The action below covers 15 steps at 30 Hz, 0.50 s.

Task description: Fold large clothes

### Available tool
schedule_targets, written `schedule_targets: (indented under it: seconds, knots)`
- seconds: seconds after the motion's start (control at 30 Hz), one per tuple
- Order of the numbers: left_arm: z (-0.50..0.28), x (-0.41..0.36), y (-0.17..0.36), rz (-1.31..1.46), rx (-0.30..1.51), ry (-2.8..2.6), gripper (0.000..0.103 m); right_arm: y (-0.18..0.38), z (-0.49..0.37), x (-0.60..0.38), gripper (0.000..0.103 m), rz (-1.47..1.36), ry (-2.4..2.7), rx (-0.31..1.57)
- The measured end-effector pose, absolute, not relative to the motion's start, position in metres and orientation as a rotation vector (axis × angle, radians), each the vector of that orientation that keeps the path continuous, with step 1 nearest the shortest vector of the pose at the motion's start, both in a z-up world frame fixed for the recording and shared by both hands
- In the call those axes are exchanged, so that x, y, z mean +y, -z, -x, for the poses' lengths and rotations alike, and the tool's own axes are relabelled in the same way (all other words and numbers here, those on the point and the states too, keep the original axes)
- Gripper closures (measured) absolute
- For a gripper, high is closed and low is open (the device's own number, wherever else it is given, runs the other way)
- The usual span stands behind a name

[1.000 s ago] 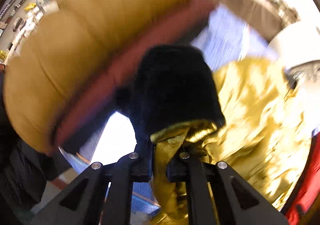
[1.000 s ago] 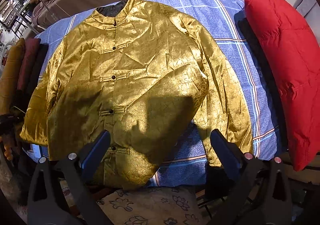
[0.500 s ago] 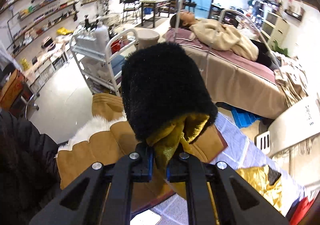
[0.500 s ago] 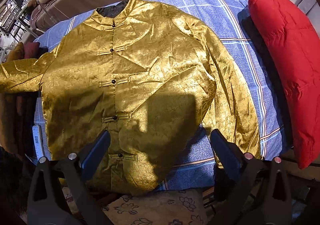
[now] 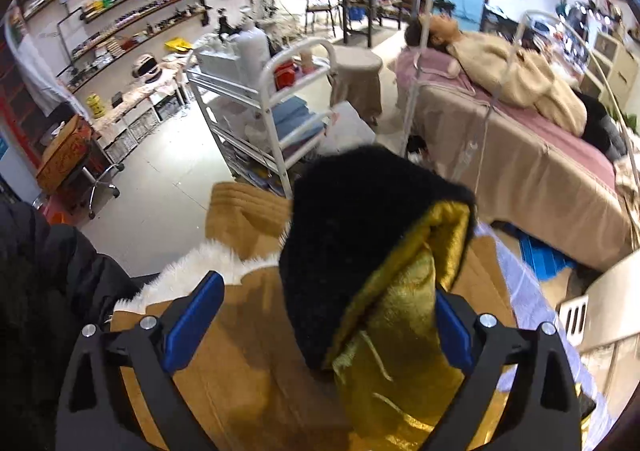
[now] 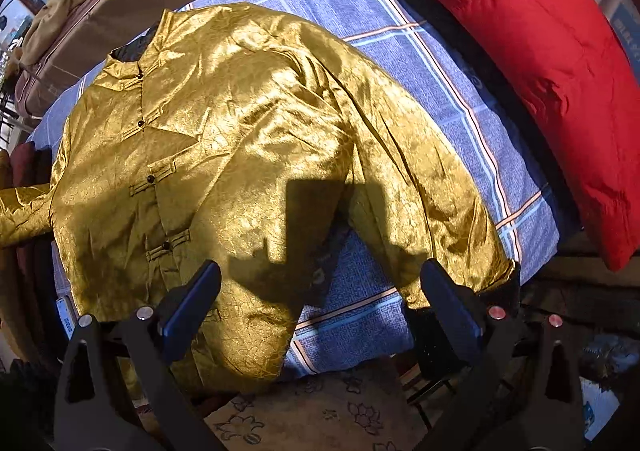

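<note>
Gold jacket spread out, folding barely begun.

The gold brocade jacket (image 6: 224, 155) lies face up on the blue plaid bedspread (image 6: 452, 103) ahead of the right gripper (image 6: 320, 315), whose fingers stand spread and empty; no fold shows yet, both sleeves remain. The left gripper (image 5: 320, 325) now has its fingers spread, where half a second ago they pinched the black-fur-lined sleeve cuff (image 5: 372, 243); the cuff sits loose between them, nearer the right-hand finger, over a tan fur-trimmed coat (image 5: 248, 367).
</note>
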<state>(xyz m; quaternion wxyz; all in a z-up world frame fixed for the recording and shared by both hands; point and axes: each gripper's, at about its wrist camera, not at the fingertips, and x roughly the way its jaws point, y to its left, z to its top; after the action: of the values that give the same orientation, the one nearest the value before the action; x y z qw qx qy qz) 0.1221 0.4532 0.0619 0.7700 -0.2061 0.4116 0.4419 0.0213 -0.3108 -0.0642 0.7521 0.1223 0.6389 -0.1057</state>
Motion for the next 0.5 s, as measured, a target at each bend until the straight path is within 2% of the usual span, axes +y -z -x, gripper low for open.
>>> schedule_targets:
  seconds: [0.17, 0.23, 0.37, 0.5]
  knots:
    - [-0.119, 0.444, -0.093, 0.413, 0.837, -0.961, 0.009, 0.078, -0.013, -0.324, 0.005, -0.334, 0.274, 1.424]
    - [-0.118, 0.423, -0.114, 0.324, 0.789, -0.949, 0.006, 0.084, -0.012, -0.328, 0.005, -0.339, 0.285, 1.422]
    - [-0.119, 0.367, -0.148, 0.173, 0.702, -0.847, 0.006, 0.094, -0.014, -0.345, 0.005, -0.302, 0.331, 1.402]
    - [-0.12, 0.311, -0.15, 0.137, 0.727, -0.693, 0.006, 0.105, -0.014, -0.38, 0.005, -0.257, 0.402, 1.369]
